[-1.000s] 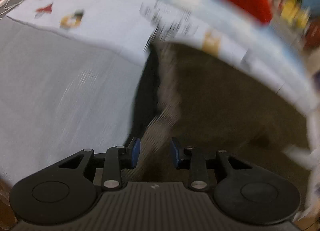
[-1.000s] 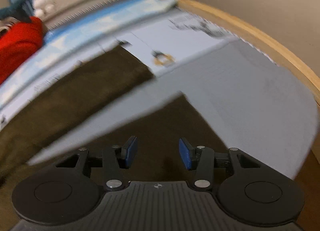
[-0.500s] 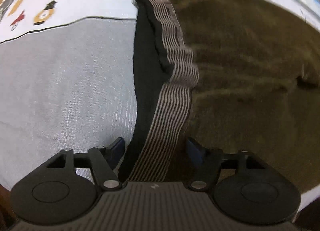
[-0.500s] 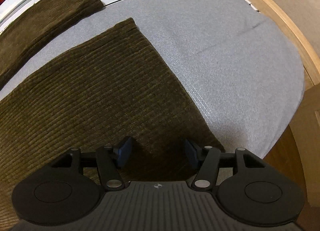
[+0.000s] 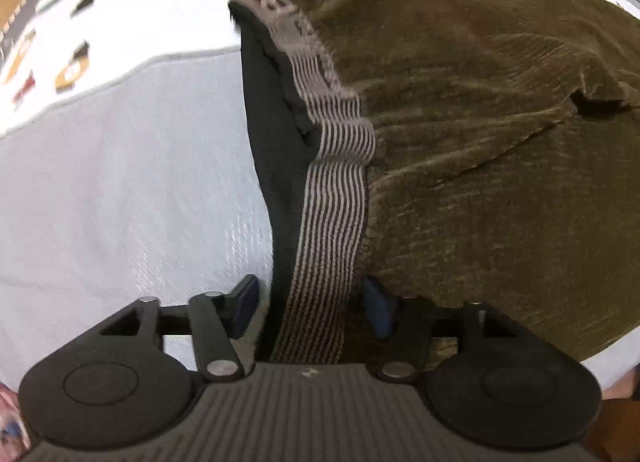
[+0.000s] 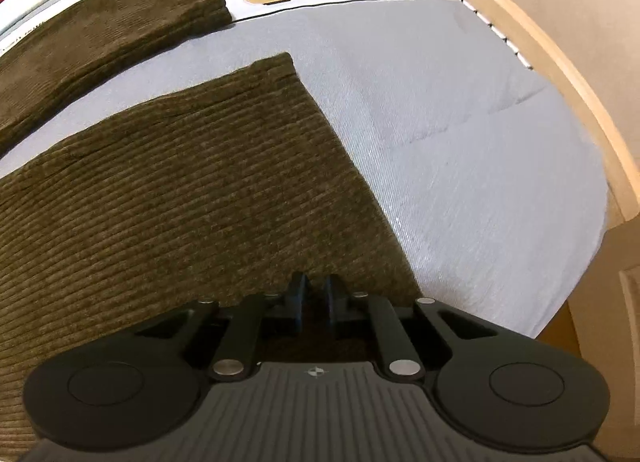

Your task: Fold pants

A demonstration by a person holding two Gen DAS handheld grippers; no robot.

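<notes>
right gripper [image 6: 314, 294]: jaws have just been closing and now stand almost together over the hem corner of the near trouser leg [image 6: 192, 189]; cloth seems caught between the pads, though the bite itself is in shadow
risk at right gripper: the bite looks shallow and close to the edge, so the thick ribbed cloth could slip out on lifting, or only the top layer could come up
left gripper [image 5: 310, 308]: fingers spread to either side of the striped waistband [image 5: 332, 197], which runs up between them; they have just eased inward a little, but the pads [image 5: 245, 304] do not look pressed on it
risk at left gripper: if it closes off centre it may catch only the band or the dark lining beside it, and the waist could twist as it rises
pants [image 5: 480, 141]: olive corduroy, spread on the grey mat [image 6: 460, 149], with creases across the seat
far leg [image 6: 100, 37]: lies apart from the near one, so the legs could end up misaligned once folded over
</notes>
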